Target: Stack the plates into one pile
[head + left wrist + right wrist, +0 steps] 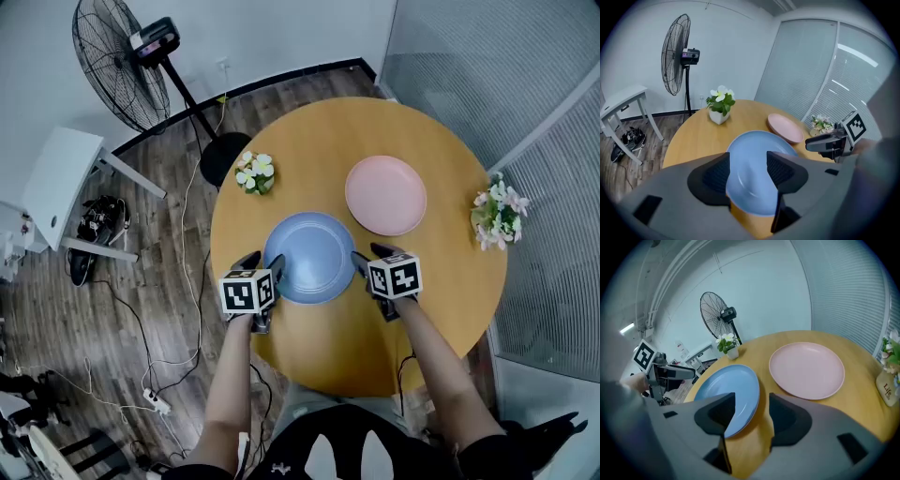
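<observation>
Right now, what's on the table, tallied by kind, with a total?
Plates: 2 (blue plate, pink plate)
Flower pots: 2 (left pot, right pot)
Total: 4

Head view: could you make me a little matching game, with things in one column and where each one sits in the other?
Things:
1 blue plate
2 pink plate
3 white flowers
4 fan

Places:
A standing on the floor
B on the table, lowest in the picture
C at the table's left edge
D up and to the right of the blue plate

Pairs: 1-B, 2-D, 3-C, 4-A
</observation>
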